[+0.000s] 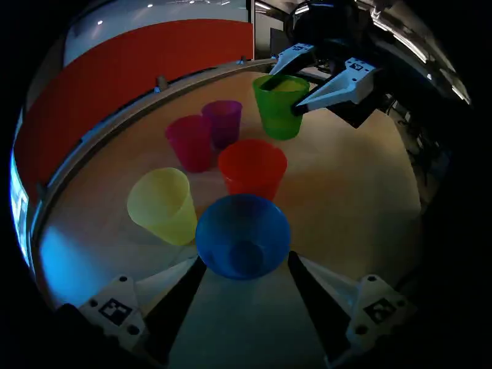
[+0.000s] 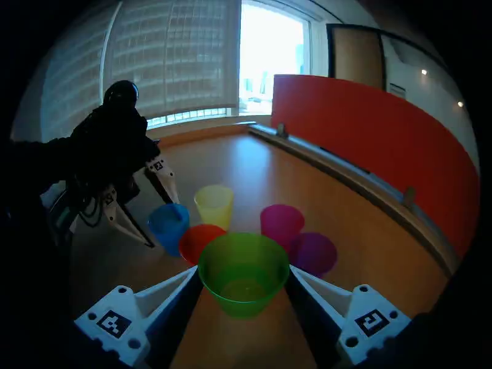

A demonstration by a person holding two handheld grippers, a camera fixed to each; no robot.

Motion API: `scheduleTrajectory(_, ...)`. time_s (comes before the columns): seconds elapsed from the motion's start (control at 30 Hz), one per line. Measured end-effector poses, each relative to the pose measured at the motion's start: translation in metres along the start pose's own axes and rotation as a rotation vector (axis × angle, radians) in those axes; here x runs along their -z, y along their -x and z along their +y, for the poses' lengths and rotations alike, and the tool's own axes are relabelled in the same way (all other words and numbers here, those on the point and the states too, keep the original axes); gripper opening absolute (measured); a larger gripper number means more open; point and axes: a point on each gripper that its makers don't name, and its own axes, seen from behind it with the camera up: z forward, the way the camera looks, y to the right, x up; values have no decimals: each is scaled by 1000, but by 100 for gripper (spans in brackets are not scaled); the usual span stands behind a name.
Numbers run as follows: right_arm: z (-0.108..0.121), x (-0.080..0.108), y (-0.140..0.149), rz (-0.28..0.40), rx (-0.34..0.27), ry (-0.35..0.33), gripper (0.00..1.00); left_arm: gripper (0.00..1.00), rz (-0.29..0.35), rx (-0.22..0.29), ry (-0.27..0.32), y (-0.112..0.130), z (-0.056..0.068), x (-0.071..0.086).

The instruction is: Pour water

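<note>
A blue cup (image 1: 243, 237) stands upright between the fingers of my left gripper (image 1: 244, 258), which is shut on its sides. Across the table, my right gripper (image 1: 284, 92) is shut on a green cup (image 1: 281, 106). In the right gripper view the green cup (image 2: 244, 273) sits between the fingers of my right gripper (image 2: 244, 270), with a pale patch at its bottom that may be water. Farther off there, the left gripper (image 2: 161, 224) holds the blue cup (image 2: 168, 226). Both cups look level; I cannot tell whether they rest on the table.
Between the held cups stand a red cup (image 1: 252, 166), a yellow cup (image 1: 163, 206), a magenta cup (image 1: 189, 141) and a purple cup (image 1: 222, 122) on the wooden table (image 1: 344, 184). A red partition (image 1: 123, 67) runs along the table's far edge. A person's dark sleeve (image 2: 104, 147) is behind the left gripper.
</note>
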Motion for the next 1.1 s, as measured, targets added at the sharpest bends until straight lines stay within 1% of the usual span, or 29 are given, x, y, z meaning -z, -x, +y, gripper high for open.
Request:
scheduleTrajectory(0.1, 1, -5, 4, -6, -3, 2, 90, 98, -10, -10, -13, 3, -2, 2)
scheduleTrajectory(0.2, 1, -8, 9, -17, -4, 0, 90, 98, -11, 1, -15, 6, -1, 4)
scheduleTrajectory(0.3, 1, -11, 13, -29, -3, -1, 91, 98, -8, 23, -7, 9, 2, 8)
scheduleTrajectory(0.4, 0, -16, 18, -46, -4, -3, 91, 98, 3, 34, -13, 9, 1, 13)
scheduleTrajectory(0.5, 0, -20, 25, -67, -5, -6, 91, 98, 16, 35, -31, 8, -2, 19)
scheduleTrajectory(0.8, -2, -33, 42, -115, -5, -15, 91, 98, 48, 46, -43, 6, 1, 36)
scheduleTrajectory(0.9, -2, -35, 46, -126, 1, -15, 91, 98, 62, 54, -37, 4, 4, 41)
scheduleTrajectory(1.1, -3, -37, 51, -136, 8, -11, 91, 98, 70, 60, -49, 4, 1, 48)
